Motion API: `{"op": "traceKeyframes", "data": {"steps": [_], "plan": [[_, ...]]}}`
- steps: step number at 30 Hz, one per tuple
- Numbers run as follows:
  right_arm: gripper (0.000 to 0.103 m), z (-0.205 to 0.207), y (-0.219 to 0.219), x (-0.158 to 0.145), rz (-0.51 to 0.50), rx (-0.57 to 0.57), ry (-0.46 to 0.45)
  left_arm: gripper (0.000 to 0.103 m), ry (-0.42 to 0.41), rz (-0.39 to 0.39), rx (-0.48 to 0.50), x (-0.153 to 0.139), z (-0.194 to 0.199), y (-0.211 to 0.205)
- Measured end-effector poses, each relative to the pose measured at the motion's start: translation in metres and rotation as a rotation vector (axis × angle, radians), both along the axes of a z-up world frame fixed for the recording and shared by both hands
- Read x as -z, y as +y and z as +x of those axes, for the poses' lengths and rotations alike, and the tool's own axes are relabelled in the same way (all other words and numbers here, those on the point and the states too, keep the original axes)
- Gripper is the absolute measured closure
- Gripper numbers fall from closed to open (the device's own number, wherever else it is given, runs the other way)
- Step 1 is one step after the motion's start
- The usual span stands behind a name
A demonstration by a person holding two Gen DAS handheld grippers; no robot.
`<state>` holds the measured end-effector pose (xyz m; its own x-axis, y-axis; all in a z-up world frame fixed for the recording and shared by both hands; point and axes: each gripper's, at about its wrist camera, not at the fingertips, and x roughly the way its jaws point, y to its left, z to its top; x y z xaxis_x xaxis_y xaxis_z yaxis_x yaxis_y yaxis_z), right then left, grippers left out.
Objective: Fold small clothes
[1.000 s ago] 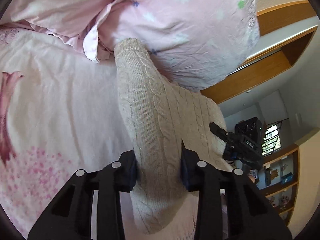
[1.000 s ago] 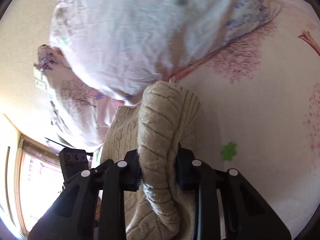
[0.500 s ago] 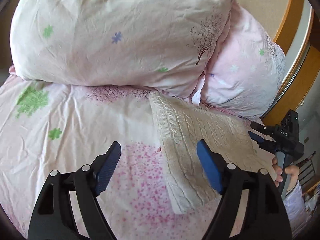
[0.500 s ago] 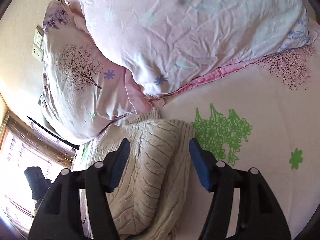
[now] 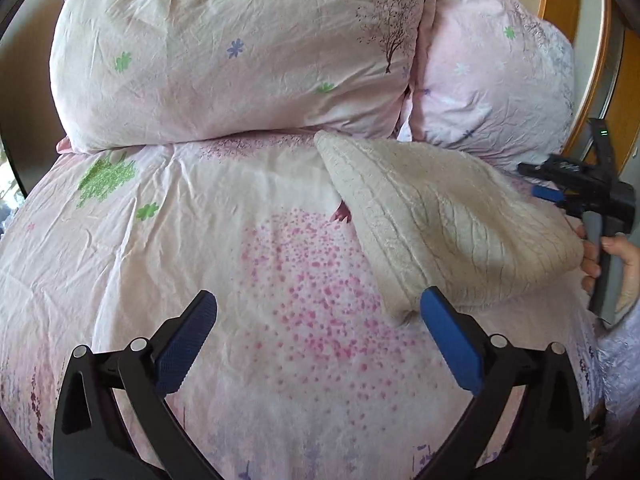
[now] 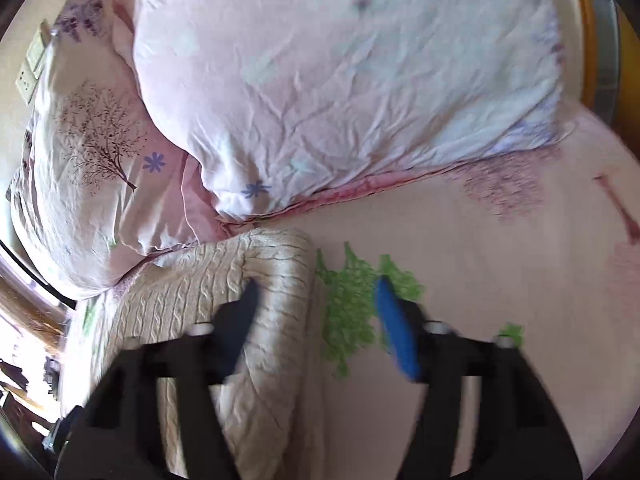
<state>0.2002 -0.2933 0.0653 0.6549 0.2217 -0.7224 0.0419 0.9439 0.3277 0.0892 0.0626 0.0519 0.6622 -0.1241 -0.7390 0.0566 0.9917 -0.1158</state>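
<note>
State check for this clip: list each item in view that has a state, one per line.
Cream cable-knit sweater: folded, lying on the bed, not gripped.
Left gripper: open, holding nothing.
Right gripper: open, holding nothing, blurred.
Pink floral bed sheet: spread out, wrinkled.
Two pink floral pillows: propped side by side behind the sweater.

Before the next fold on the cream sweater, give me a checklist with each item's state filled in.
1. Left gripper open, holding nothing: ok.
2. Right gripper open, clear of cloth: jaws open; one finger overlaps the knit in a blurred picture, so contact cannot tell.
3. Cream sweater lying flat: not ok; a raised hump shows along its folded part.
4. Sweater clear of the pillows: not ok; its top edge sits against them.
5. Bare bedsheet beside the sweater for the fold: ok.
6. Edges lined up: cannot tell.
</note>
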Motion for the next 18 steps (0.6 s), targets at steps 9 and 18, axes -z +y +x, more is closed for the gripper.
{"op": "traceKeyframes", "data": {"steps": [9,18], "plan": [[0.002,-0.137,0.048,0.016,-0.134,-0.143,0.008,0.001,0.065,0.086,0.041,0.033,-0.014,-0.033],[0.002,-0.129,0.109,0.063,-0.33,-0.146,0.125,0.001,0.112,0.139,0.024,0.044,-0.006,-0.039]]}}
